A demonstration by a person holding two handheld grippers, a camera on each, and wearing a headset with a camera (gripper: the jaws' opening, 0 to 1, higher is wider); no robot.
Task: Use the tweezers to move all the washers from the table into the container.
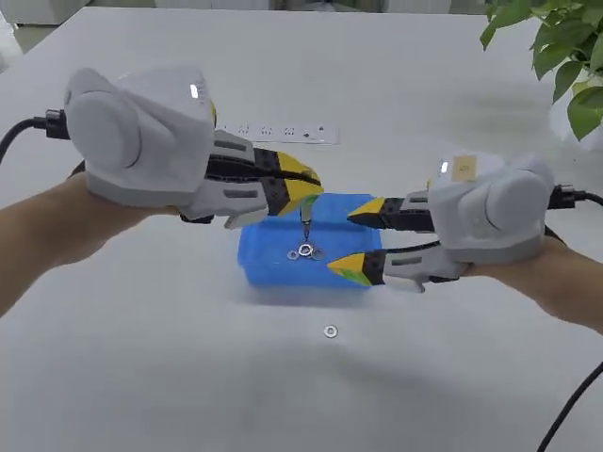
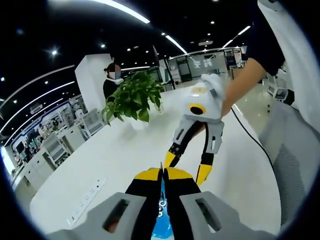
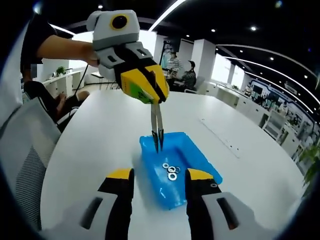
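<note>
My left claw (image 1: 311,188) is clamped on the tweezers (image 1: 305,226), whose tips point down inside the blue container (image 1: 259,256), just above a heap of washers (image 1: 305,251); whether they pinch one I cannot tell. I judge this a drop-off. One loose washer (image 1: 330,331) lies on the tabletop (image 1: 170,377) near the front wall, so next I must clear that wall and pinch it flat. My right claw (image 1: 344,241) gapes wide at the container's right side, so open room lies in front.
</note>
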